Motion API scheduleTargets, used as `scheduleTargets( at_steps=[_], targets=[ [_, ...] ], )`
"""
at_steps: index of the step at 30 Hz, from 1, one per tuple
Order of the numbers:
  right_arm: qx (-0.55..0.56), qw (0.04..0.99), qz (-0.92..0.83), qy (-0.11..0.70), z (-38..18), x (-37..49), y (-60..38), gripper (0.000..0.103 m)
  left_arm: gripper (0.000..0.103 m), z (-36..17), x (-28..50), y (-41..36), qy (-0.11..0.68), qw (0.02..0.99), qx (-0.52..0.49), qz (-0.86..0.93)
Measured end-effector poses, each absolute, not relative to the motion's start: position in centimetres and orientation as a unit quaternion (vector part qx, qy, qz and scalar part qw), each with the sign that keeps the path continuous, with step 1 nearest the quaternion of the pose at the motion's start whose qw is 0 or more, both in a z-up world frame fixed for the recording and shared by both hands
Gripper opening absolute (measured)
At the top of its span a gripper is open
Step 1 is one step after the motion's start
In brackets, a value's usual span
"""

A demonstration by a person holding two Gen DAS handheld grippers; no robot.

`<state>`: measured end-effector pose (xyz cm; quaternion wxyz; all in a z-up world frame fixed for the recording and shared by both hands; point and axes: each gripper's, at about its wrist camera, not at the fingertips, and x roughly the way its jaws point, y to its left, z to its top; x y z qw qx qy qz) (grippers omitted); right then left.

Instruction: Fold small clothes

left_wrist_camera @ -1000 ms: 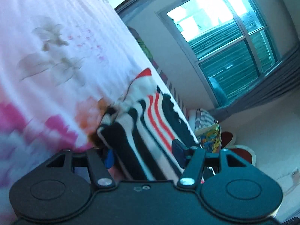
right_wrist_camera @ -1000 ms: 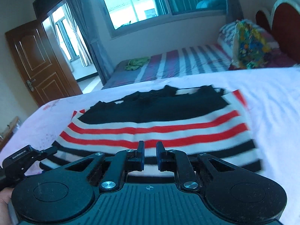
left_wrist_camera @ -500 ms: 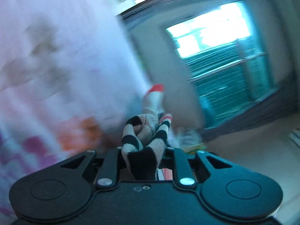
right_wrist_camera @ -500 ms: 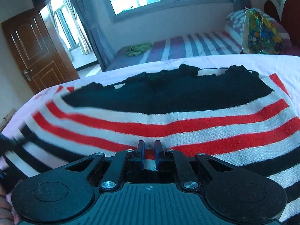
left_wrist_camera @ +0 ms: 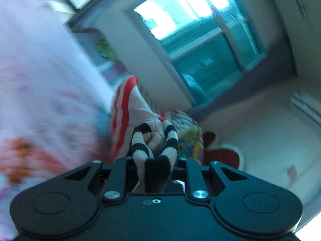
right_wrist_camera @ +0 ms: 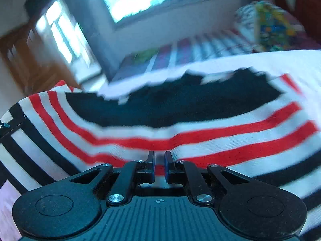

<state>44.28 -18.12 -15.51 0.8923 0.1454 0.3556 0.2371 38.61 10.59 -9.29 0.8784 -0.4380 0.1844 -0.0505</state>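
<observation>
A small knit garment with black, white and red stripes (right_wrist_camera: 180, 120) lies across a pale bed sheet (right_wrist_camera: 280, 62). My left gripper (left_wrist_camera: 154, 160) is shut on a bunched corner of the striped garment (left_wrist_camera: 152, 140) and holds it lifted off the bed; the rest trails away behind the bunch. My right gripper (right_wrist_camera: 159, 160) is shut on the near edge of the same garment, which bows upward at the left side of the right wrist view. Both views are blurred by motion.
The bed has a pink floral sheet (left_wrist_camera: 40, 80). A second bed with a striped cover (right_wrist_camera: 190, 48) and a colourful pillow (right_wrist_camera: 274, 28) stands beyond. A window (left_wrist_camera: 196, 30) and a wooden door (right_wrist_camera: 30, 60) are behind.
My left gripper closed on the garment's corner and lifted it. My right gripper moved forward onto the near edge, and the left side of the garment rose.
</observation>
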Motion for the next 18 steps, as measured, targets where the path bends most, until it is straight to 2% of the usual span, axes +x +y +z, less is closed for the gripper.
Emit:
scheduleTargets(
  at_steps=[6, 10, 11, 13, 14, 15, 16, 17, 18],
  targets=[
    [0.257, 0.905, 0.165, 0.297, -13.0, 42.4, -29.2, 0.007, 0.018, -7.0, 43.3, -0.1, 0.251, 0.905, -0.327, -0.11],
    [0.292, 0.903, 0.126, 0.29, -12.0, 41.4, -36.3, 0.007, 0.018, -9.2, 46.0, -8.6, 0.327, 0.903, -0.244, -0.133],
    [0.297, 0.901, 0.121, 0.291, -11.8, 41.0, -37.5, 0.007, 0.021, -10.3, 46.6, -11.0, 0.349, 0.898, -0.226, -0.142],
    [0.317, 0.893, 0.121, 0.295, -11.8, 40.6, -39.7, 0.007, 0.029, -12.6, 46.8, -14.2, 0.387, 0.889, -0.192, -0.153],
    [0.328, 0.888, 0.119, 0.299, -11.8, 40.5, -40.6, 0.008, 0.048, -13.0, 46.5, -15.8, 0.39, 0.892, -0.168, -0.155],
    [0.337, 0.883, 0.116, 0.305, -11.9, 40.3, -41.3, 0.011, 0.072, -12.6, 46.1, -16.1, 0.378, 0.896, -0.154, -0.173],
    [0.346, 0.878, 0.112, 0.311, -11.8, 40.3, -41.9, 0.045, 0.079, -11.9, 45.4, -16.6, 0.373, 0.895, -0.145, -0.199],
    [0.357, 0.874, 0.107, 0.311, -11.8, 39.9, -42.5, 0.088, 0.078, -11.0, 44.5, -16.6, 0.364, 0.893, -0.143, -0.223],
    [0.368, 0.875, 0.113, 0.294, -11.8, 39.5, -42.8, 0.091, 0.078, -9.8, 43.5, -16.2, 0.348, 0.896, -0.14, -0.238]
  ],
)
